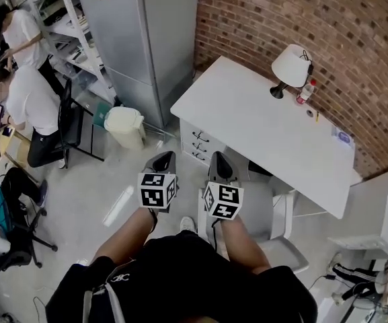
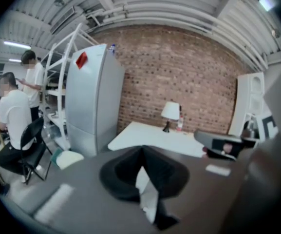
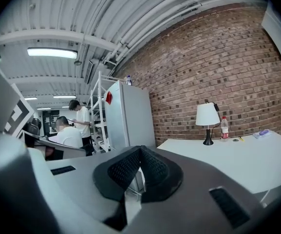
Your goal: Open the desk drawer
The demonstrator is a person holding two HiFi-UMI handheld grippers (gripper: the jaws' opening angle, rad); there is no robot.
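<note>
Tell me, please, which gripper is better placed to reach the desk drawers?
Probably the right gripper: in the head view its tip lies closer to the drawers than the left gripper. Both are shut.

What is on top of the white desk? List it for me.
On the desk: a white lamp, a red-capped bottle beside it, and a small bluish item farther along. From above, the lamp hides the desktop directly beneath it.
</note>
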